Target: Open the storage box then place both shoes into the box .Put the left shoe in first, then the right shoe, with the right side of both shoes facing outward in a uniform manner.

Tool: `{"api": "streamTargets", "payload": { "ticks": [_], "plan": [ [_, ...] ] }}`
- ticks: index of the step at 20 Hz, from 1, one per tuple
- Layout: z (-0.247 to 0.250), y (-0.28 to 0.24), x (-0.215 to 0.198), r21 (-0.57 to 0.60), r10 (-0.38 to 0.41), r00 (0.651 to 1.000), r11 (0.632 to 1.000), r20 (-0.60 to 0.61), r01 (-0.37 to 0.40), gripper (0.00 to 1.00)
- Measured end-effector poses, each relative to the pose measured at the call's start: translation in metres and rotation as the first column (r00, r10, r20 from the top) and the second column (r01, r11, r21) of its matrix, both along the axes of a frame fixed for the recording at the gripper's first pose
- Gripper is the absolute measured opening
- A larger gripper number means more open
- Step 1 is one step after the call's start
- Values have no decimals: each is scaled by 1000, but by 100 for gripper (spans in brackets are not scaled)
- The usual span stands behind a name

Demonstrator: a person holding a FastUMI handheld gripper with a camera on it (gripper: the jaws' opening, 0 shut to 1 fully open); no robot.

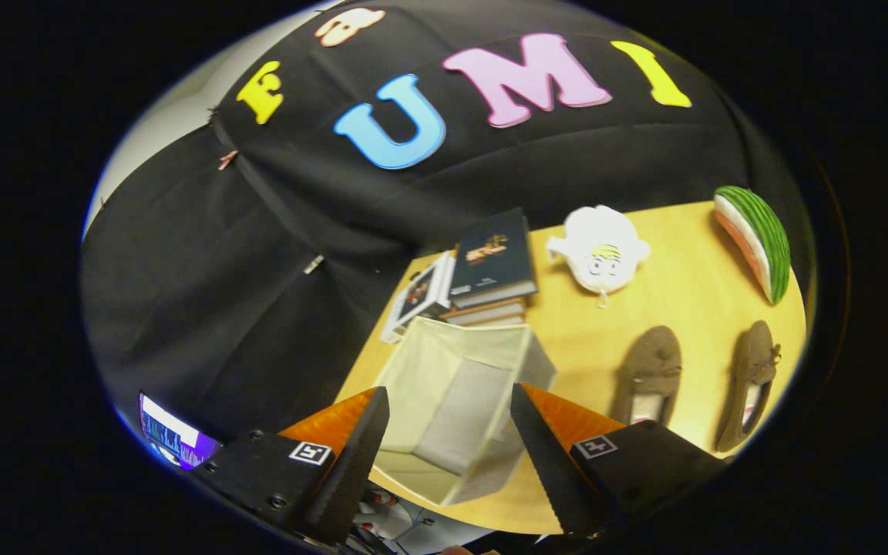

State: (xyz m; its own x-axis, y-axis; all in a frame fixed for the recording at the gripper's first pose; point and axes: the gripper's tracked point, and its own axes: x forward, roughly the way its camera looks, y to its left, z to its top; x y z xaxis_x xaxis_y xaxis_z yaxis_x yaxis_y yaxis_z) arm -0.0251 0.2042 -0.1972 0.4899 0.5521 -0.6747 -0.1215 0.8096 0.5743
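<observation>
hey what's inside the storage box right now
The storage box stands open between the spread tongs, and its visible inside holds nothing. Both shoes lie on the table.

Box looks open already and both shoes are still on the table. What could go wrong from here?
1. The gripper is open above the storage box, away from both shoes; grabbing the wrong brown shoe first would break the order.
2. The soft-looking box walls may buckle if a shoe catches the rim.

**A staged recording booth, dressed as a home**

Black cloth (205,308) walled in a light wooden table (691,301). Household props lay on it: stacked books (490,266), a plush toy (602,250), a watermelon-slice cushion (756,239), brown shoes (648,370).
</observation>
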Motion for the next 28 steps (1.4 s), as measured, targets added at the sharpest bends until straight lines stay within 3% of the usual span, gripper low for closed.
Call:
{"api": "streamTargets", "payload": {
  "ticks": [3,7,11,19,24,25,27,28],
  "plan": [
    [-30,-56,-4,-92,-61,998,994,-25,58,98],
    [-74,-114,-13,-214,-90,993,974,-77,72,98],
    [-118,-156,-19,-320,-71,988,947,-137,23,98],
    [-206,-174,-8,-423,-47,973,905,-226,-55,99],
    [-234,-167,14,-393,-48,969,918,-242,-52,98],
    [-237,-163,15,-374,-41,967,926,-251,-58,96],
    [-238,-150,15,-325,-46,960,944,-276,-48,80],
    [-239,-148,15,-319,-47,958,946,-284,-49,64]
  ]
}}
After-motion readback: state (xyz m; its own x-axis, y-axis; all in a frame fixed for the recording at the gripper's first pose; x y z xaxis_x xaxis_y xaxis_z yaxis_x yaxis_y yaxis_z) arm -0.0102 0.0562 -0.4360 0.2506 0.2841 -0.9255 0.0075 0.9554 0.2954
